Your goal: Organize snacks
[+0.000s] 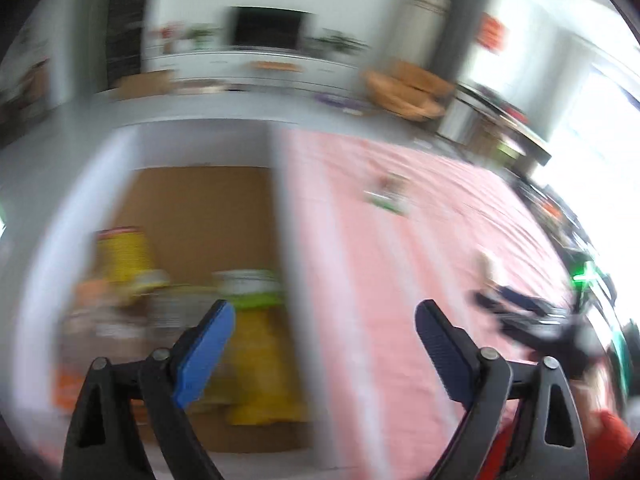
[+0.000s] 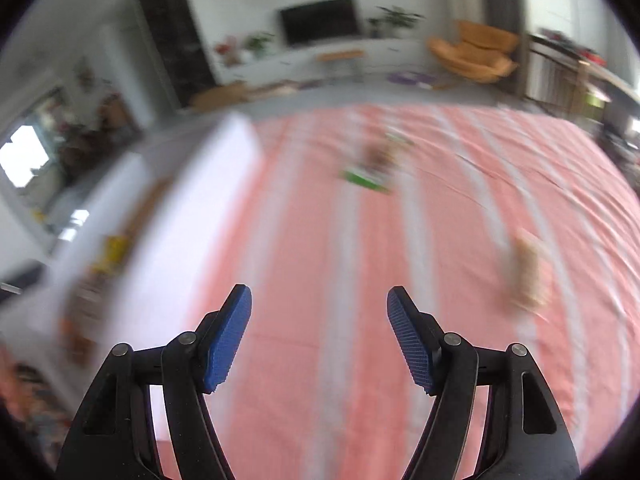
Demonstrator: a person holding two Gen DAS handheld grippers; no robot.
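**Both Grippers Empty Above a Striped Cloth as Snacks Sat Boxed and Scattered**

The left gripper (image 1: 325, 322) hung with its blue pads spread wide and nothing between them, poised over the right wall of a white box (image 1: 286, 220) with a brown cardboard floor. Inside the box, at about 9 o'clock from the left gripper's tips, lay a cluster of snack packets (image 1: 160, 304), among them a yellow pouch (image 1: 124, 256) and a green-and-white pack (image 1: 252, 284); heavy motion blur made their labels unreadable. The right gripper (image 2: 319, 308) was likewise wide open and held nothing, hovering over the pink-and-white striped cloth (image 2: 360, 280). On that cloth, at 12 o'clock from the right gripper, lay a green-edged snack packet (image 2: 366, 178), well apart from the box. At roughly 2 o'clock sat a tan item (image 2: 526, 276), possibly another snack, too smeared to identify. The box stood at 9 o'clock in the right wrist view.
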